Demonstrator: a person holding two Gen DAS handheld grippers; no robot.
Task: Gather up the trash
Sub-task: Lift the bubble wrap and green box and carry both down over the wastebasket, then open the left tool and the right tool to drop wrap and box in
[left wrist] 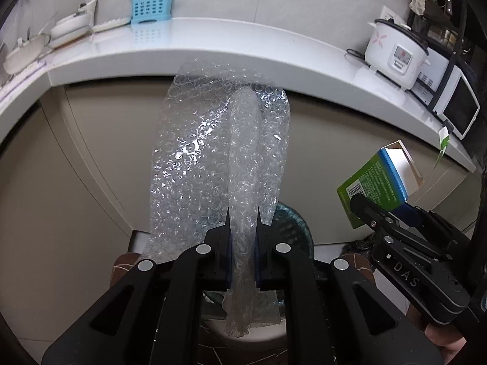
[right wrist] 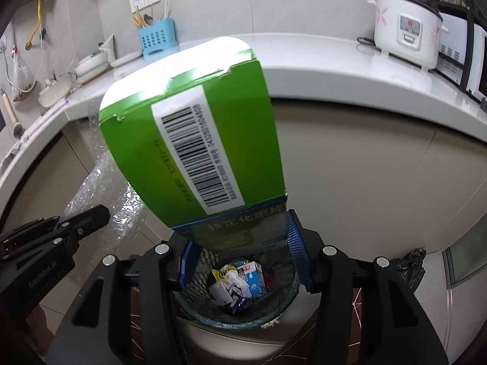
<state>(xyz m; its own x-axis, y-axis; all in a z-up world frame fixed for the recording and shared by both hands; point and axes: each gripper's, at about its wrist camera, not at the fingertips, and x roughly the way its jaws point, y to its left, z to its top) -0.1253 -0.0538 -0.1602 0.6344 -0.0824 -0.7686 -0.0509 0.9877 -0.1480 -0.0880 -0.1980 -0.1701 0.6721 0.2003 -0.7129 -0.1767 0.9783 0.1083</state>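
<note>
My left gripper point(left wrist: 243, 213) is shut on a sheet of clear bubble wrap point(left wrist: 213, 152), which stands up in front of the cabinet and hangs down behind the jaws. My right gripper point(right wrist: 240, 243) is shut on a green carton with a barcode point(right wrist: 194, 133); the same green carton point(left wrist: 374, 182) shows at the right of the left wrist view. Directly below the carton stands a mesh waste bin point(right wrist: 283, 307) holding several pieces of trash. The bin's rim point(left wrist: 292, 222) peeks out behind the bubble wrap. The left gripper point(right wrist: 76, 225) appears at the lower left of the right wrist view.
A white counter point(left wrist: 213, 45) curves above beige cabinet doors point(left wrist: 76, 167). On it stand a blue cutlery holder point(left wrist: 152, 6), dishes point(left wrist: 70, 27), a rice cooker point(left wrist: 395, 54) and a microwave point(left wrist: 456, 106). A black bag point(right wrist: 408, 267) lies on the floor to the bin's right.
</note>
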